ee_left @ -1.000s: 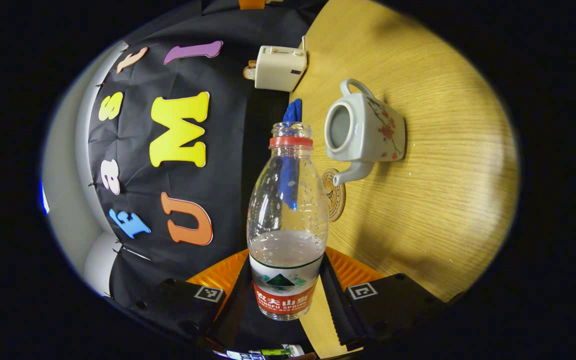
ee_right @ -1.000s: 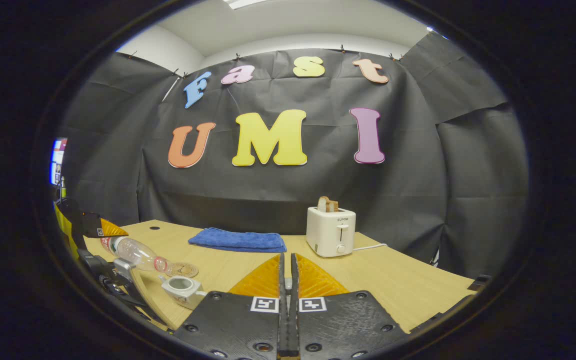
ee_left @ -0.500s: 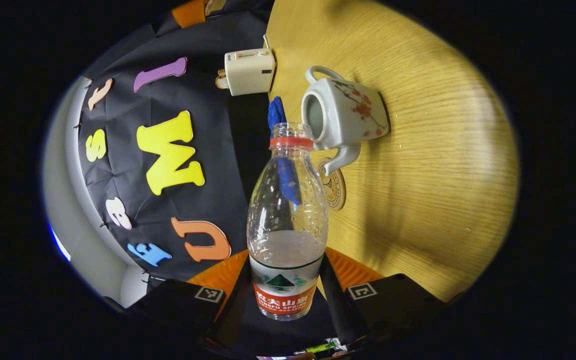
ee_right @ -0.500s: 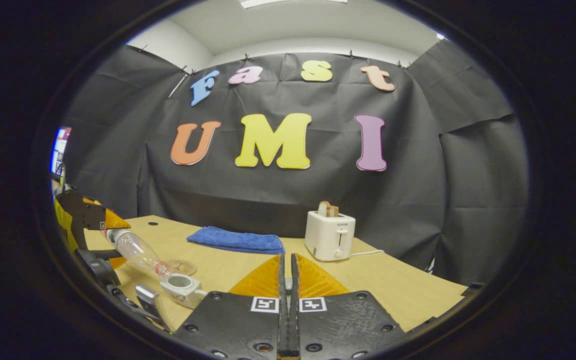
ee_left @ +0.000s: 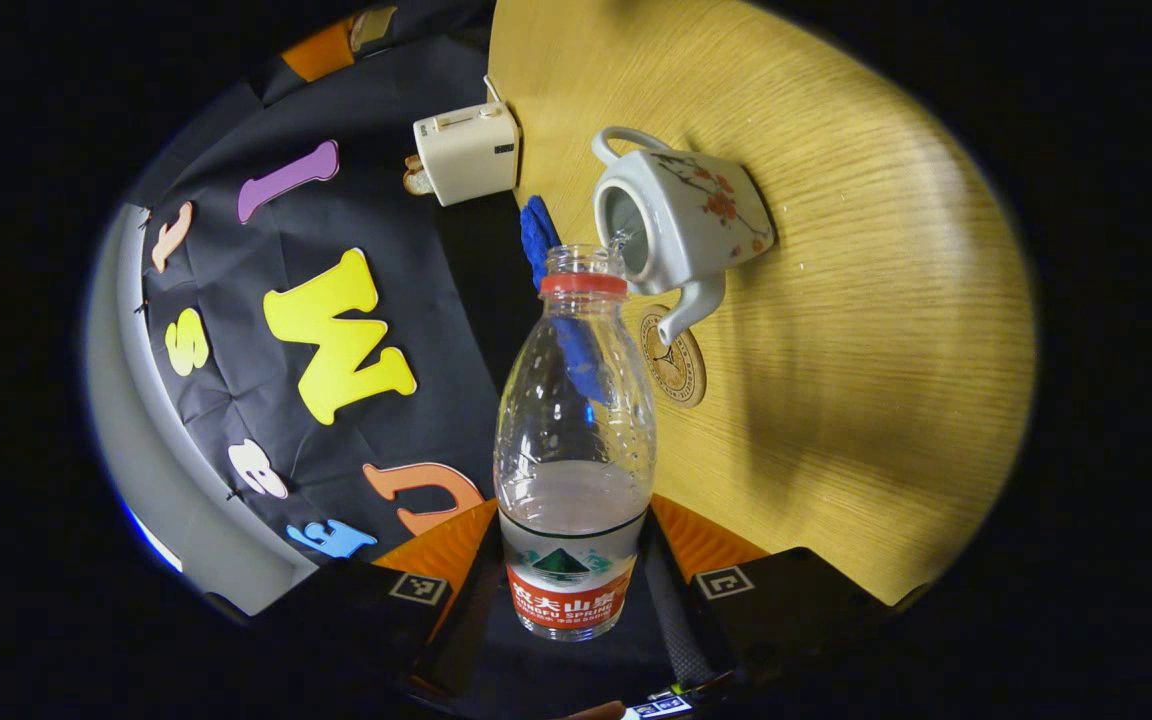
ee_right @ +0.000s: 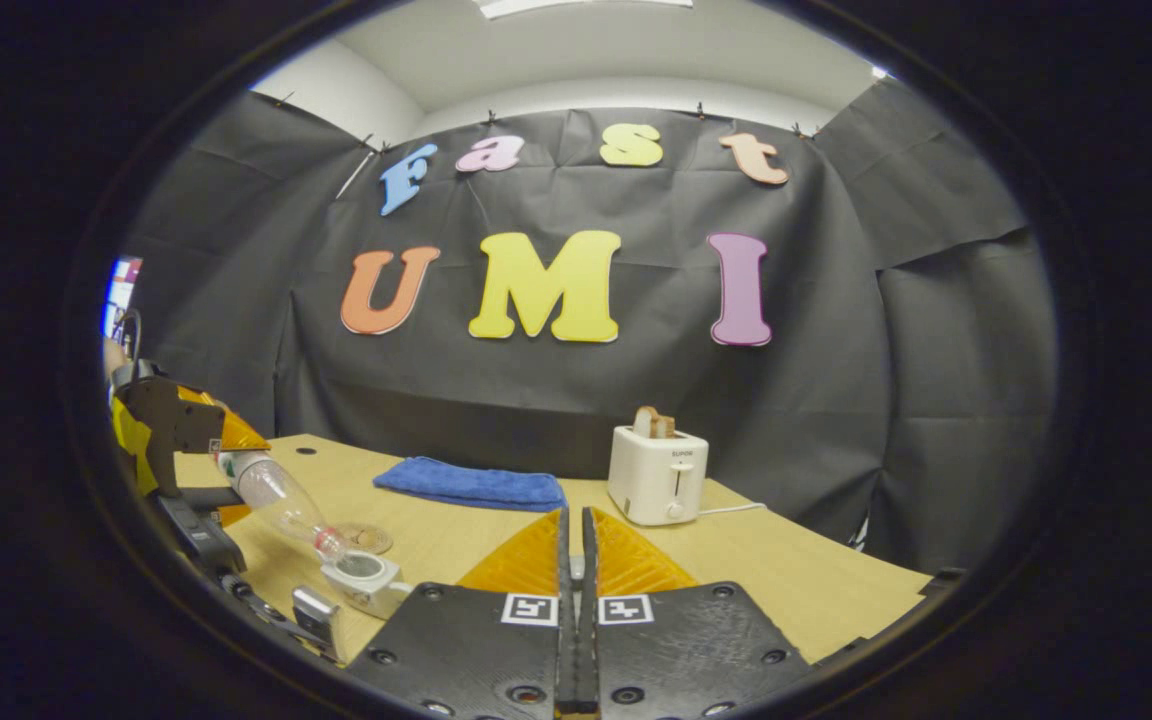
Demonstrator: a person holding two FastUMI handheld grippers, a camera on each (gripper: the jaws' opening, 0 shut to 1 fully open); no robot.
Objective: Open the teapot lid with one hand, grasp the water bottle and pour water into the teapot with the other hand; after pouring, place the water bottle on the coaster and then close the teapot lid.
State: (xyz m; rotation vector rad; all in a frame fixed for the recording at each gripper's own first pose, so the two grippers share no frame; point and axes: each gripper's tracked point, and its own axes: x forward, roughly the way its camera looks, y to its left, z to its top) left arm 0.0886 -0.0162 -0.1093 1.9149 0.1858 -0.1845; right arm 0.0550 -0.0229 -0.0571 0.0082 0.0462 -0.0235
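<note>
Left tongs [ee_left: 576,560] clamp the bottle [ee_left: 576,440] near its base, tipped mouth-first over the open pot [ee_left: 681,220] on the desk [ee_left: 856,330]; a thin stream seems to enter. Right tongs [ee_right: 570,560] sit closed; lid hidden, grip unclear. Keep the mouth centred over the opening, tilt slowly. Bottle is partly full; pot level unreadable. Coaster [ee_left: 674,358] lies beside the spout.

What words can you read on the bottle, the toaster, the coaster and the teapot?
water bottle: the label has printed words, but they are not read out here.
toaster: a tiny mark on the front, too small to read.
coaster: a round emblem; any lettering is too blurred to read.
teapot: painted flowers, no words.
</note>
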